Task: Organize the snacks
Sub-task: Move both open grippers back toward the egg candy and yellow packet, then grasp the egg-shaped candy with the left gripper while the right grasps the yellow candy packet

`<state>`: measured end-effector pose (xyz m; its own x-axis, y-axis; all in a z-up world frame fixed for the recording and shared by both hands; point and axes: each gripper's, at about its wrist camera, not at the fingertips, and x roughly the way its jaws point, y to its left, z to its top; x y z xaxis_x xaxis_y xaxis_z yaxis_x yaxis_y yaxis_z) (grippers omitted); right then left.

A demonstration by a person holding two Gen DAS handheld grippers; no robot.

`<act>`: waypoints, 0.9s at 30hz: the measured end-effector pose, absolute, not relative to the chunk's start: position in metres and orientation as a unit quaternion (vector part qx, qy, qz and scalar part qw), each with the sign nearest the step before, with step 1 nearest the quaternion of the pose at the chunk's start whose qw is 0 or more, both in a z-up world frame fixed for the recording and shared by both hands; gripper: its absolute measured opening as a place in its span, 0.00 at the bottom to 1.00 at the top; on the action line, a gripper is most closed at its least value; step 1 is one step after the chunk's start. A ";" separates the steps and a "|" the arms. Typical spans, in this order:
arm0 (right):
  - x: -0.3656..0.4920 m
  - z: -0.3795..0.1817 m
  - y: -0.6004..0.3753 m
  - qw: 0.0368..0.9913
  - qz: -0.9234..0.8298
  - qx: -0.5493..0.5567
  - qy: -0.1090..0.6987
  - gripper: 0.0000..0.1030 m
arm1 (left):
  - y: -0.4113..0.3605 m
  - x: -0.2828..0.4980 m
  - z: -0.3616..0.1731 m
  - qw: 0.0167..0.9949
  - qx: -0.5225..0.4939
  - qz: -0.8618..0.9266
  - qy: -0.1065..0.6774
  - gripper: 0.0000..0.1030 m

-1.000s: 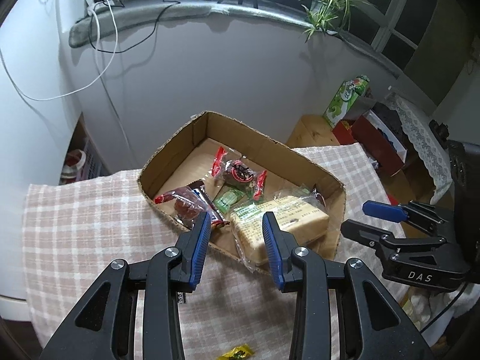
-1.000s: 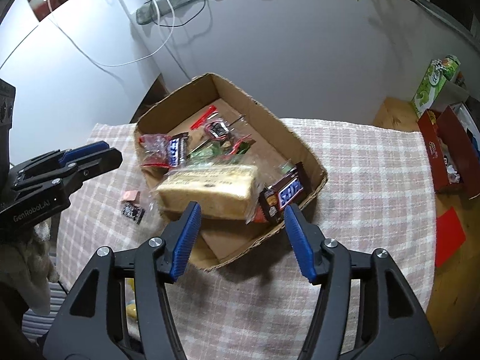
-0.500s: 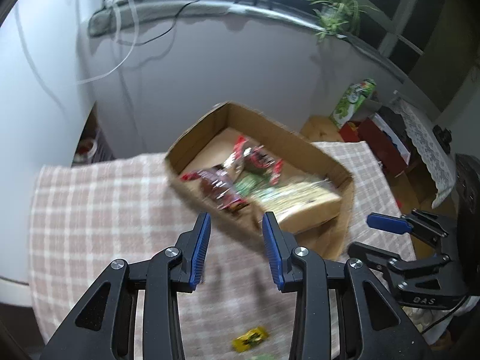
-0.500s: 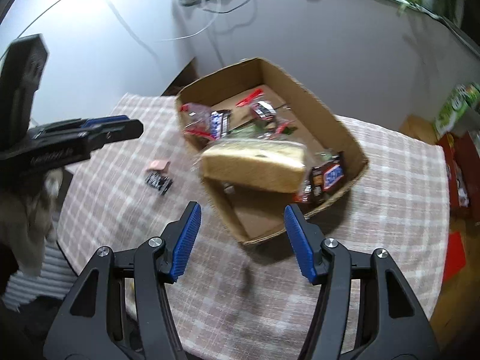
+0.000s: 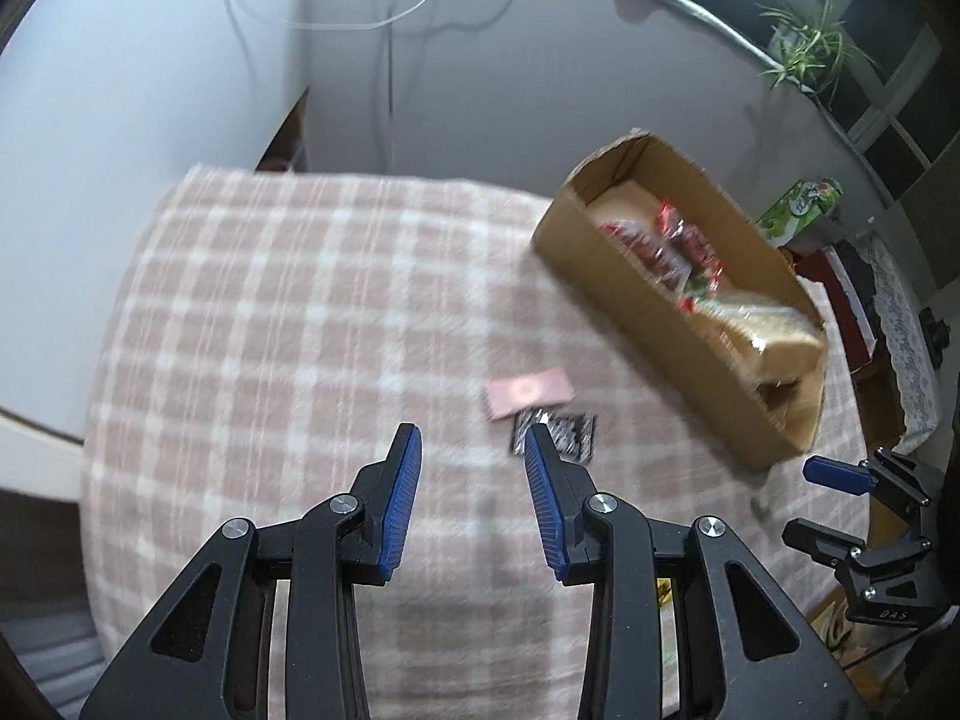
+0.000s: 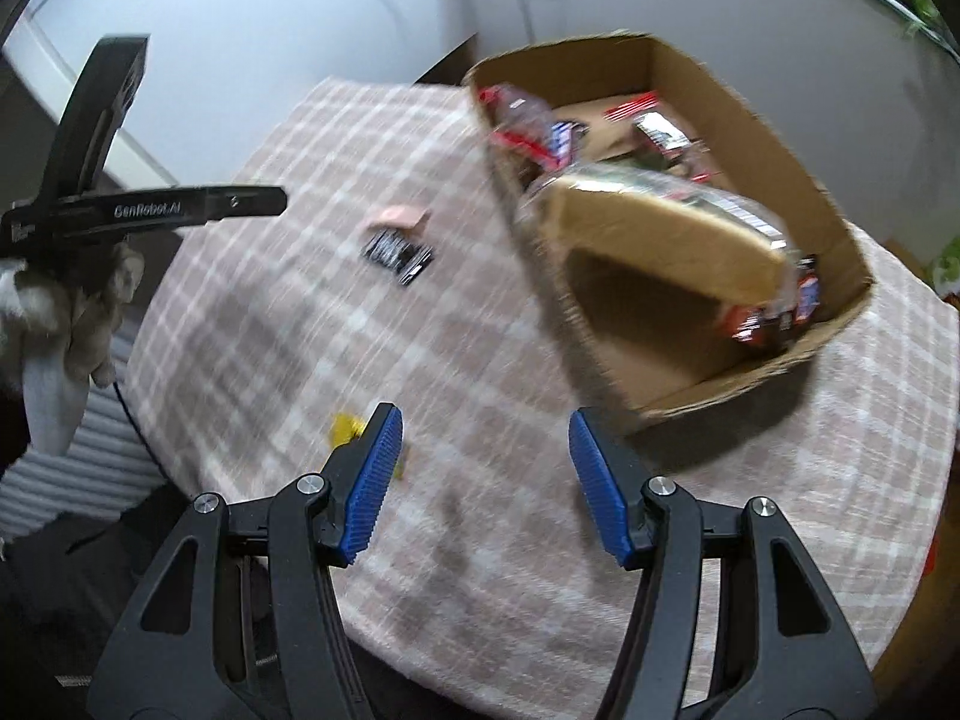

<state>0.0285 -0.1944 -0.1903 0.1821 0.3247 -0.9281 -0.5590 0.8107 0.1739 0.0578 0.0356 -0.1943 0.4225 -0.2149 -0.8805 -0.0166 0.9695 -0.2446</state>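
A cardboard box (image 5: 672,324) (image 6: 774,138) on the checked tablecloth holds a wrapped bread loaf (image 5: 774,342) (image 6: 654,228), red-wrapped snacks (image 5: 666,246) and a chocolate bar (image 6: 774,312). A pink packet (image 5: 527,391) (image 6: 399,217) and a black packet (image 5: 564,433) (image 6: 397,254) lie loose on the cloth. A yellow candy (image 6: 347,427) lies by the right gripper's left finger. My left gripper (image 5: 471,501) is open and empty, just short of the black packet. My right gripper (image 6: 483,480) is open and empty above the cloth.
The tablecloth (image 5: 270,330) ends at a rounded table edge near both grippers. A white wall with hanging cables (image 5: 384,24) stands behind. A green carton (image 5: 801,207) and a potted plant (image 5: 804,54) are at the far right.
Both grippers swung left, away from the box. The left gripper opened wider and now faces the pink and black packets. The view is motion-blurred.
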 end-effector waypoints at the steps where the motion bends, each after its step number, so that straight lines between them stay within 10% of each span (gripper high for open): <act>1: 0.024 -0.194 -0.190 0.756 0.296 -0.111 0.574 0.59 | 0.037 0.054 -0.198 0.833 -0.113 -0.061 0.539 0.33; 27: -0.005 -0.241 -0.145 0.692 0.415 -0.243 0.539 0.54 | -0.058 -0.081 -0.237 0.800 -0.031 -0.223 0.556 0.33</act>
